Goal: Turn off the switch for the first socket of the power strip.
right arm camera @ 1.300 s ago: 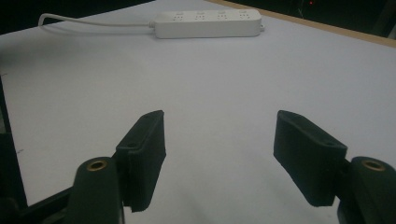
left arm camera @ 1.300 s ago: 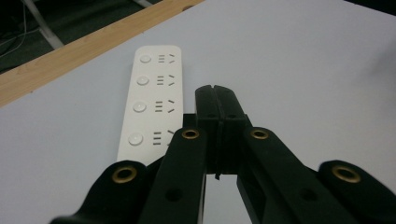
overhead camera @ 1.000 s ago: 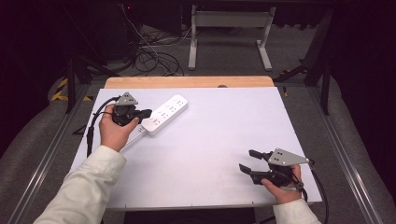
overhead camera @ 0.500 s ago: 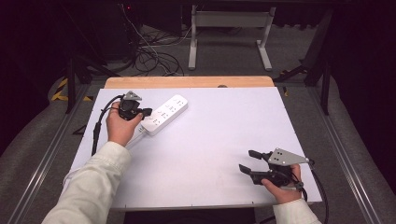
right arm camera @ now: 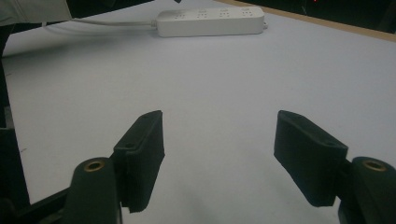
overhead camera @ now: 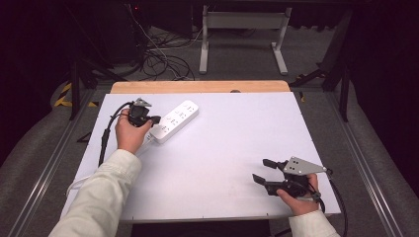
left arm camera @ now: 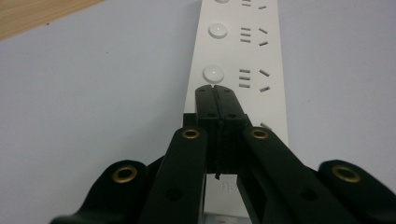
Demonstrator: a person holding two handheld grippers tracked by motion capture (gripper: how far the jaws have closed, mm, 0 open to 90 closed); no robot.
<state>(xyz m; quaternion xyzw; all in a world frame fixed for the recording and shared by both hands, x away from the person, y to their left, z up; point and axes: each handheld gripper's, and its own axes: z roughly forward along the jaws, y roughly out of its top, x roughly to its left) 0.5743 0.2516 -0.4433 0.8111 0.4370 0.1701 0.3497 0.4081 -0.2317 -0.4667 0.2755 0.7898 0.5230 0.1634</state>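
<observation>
A white power strip [overhead camera: 174, 120] lies at an angle at the back left of the white table top [overhead camera: 232, 133]. My left gripper [overhead camera: 154, 119] hovers at its near end, jaws pressed together with nothing between them. In the left gripper view those shut tips [left arm camera: 216, 89] sit over the power strip [left arm camera: 238, 51], just short of a round white button [left arm camera: 213, 73]; whether they touch it I cannot tell. My right gripper [overhead camera: 263, 170] rests low at the front right with its jaws wide apart and empty. In the right gripper view the power strip [right arm camera: 210, 21] lies far ahead, with its white cord [right arm camera: 107, 22] running left.
A wooden strip [overhead camera: 197, 87] borders the table's far edge. Behind it the floor holds tangled cables [overhead camera: 163, 54] and a metal stand [overhead camera: 242, 29]. Metal rails [overhead camera: 49, 163] run along both sides. A white-sleeved forearm [overhead camera: 99, 197] crosses the front left.
My left gripper has moved away from me and down, over the near end of the power strip. The right gripper has stayed put.
</observation>
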